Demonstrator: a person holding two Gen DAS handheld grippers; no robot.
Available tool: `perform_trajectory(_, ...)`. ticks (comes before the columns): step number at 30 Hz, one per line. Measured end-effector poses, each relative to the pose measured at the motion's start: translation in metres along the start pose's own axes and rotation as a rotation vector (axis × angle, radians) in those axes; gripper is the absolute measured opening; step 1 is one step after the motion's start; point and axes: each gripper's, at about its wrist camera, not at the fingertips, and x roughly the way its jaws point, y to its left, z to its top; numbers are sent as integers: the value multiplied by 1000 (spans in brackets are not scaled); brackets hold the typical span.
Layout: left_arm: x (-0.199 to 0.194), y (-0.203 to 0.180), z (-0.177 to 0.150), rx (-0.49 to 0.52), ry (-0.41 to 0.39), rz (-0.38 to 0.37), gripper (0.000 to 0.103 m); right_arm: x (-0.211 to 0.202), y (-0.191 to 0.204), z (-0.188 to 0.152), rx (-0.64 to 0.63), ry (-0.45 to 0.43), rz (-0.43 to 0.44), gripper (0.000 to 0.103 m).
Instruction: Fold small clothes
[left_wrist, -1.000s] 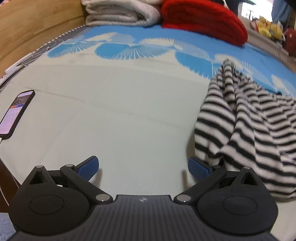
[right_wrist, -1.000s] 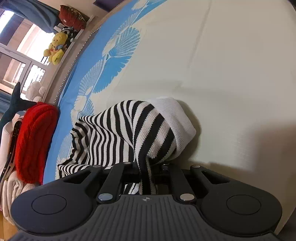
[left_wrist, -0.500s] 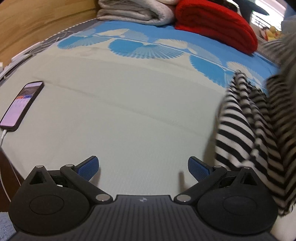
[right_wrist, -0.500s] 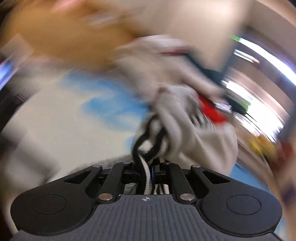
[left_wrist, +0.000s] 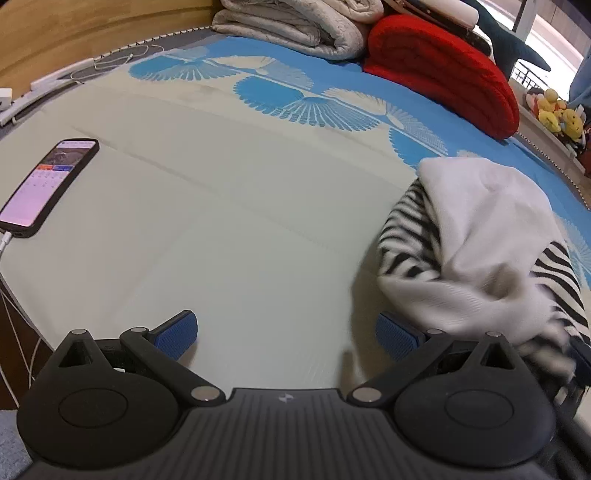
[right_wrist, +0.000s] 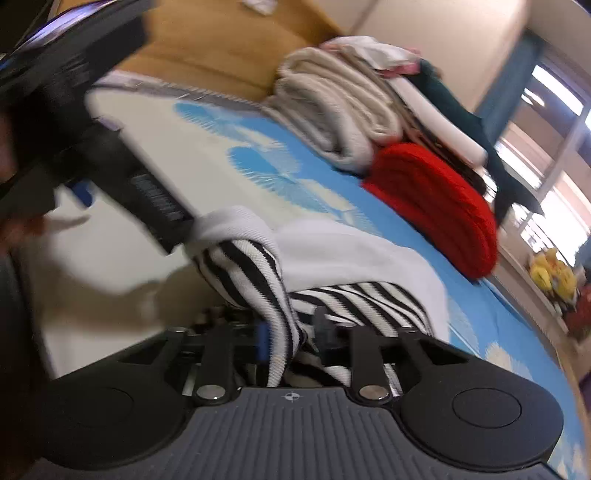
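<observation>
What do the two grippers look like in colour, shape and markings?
The left gripper has a dark grey ribbed body with a small white logo, two round black discs, black linkage arms with silver pivot pins, and blue textured finger pads. The right gripper has the same ribbed body, discs, arms and pins, with a small crosshair mark; its blue pads barely show. No sleeves or cables on them are visible.

The left gripper (left_wrist: 286, 338) was black, with a ribbed grey body and two round black caps. Its fingertips (left_wrist: 176, 334) had bumpy blue pads. Shiny silver screws sat on the arms. The right gripper (right_wrist: 288, 338) looked the same, with a small white mark.
</observation>
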Motion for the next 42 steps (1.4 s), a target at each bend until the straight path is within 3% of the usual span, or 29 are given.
perform_trajectory(2,-1,-2,-2,7,1,-5,103,4,-7,1,19,-6,14,15)
perform_trajectory(3,-1,-3,-2,13,0,-10,103,3,-5,0,9,-7,16,21)
perform_trajectory(6,1,-7,-3,23,2,-17,103,1,8,-10,-75,-9,32,58)
perform_trajectory(8,2,-9,-4,17,6,-14,103,6,18,-13,-145,-23,26,62)
perform_trajectory(9,2,-10,-4,14,8,-17,103,1,26,-18,-170,-29,27,57)
perform_trajectory(10,3,-11,-4,14,9,-20,103,3,28,-18,-182,-31,33,6)
perform_trajectory(14,1,-14,-5,25,-2,-34,103,-24,-1,0,-153,-96,1,7)
perform_trajectory(17,2,-10,-5,22,-7,-22,103,-60,-18,6,-258,-124,-20,7)
perform_trajectory(20,1,-6,-1,-7,-11,-20,103,-67,0,-10,-329,-93,27,7)
perform_trajectory(23,-1,-5,-1,-23,-24,3,103,-39,42,-41,-411,-37,32,9)
perform_trajectory(24,-2,-5,-1,-25,-28,5,103,-30,54,-47,-413,-14,31,17)
perform_trajectory(25,-3,-5,-2,-25,-36,0,103,-24,62,-53,-414,-1,35,34)
perform_trajectory(27,-10,-4,-2,-24,-73,-13,103,-27,69,-56,-414,-10,53,56)
perform_trajectory(30,-27,0,-1,-35,-156,-55,103,-56,41,-41,-285,-51,124,58)
perform_trajectory(32,-35,-1,-1,-32,-172,-149,103,-75,4,-29,-102,-94,132,56)
perform_trajectory(34,-38,-10,-4,-5,-161,-232,103,-81,-41,-23,111,-79,101,31)
perform_trajectory(37,-35,-32,-12,84,-128,-303,103,-65,-82,-31,281,-8,6,15)
perform_trajectory(40,-26,-54,-21,153,-73,-313,103,-38,-64,-57,261,130,64,4)
perform_trajectory(42,-13,-62,-26,181,-1,-291,103,-39,-21,-75,53,151,17,1)
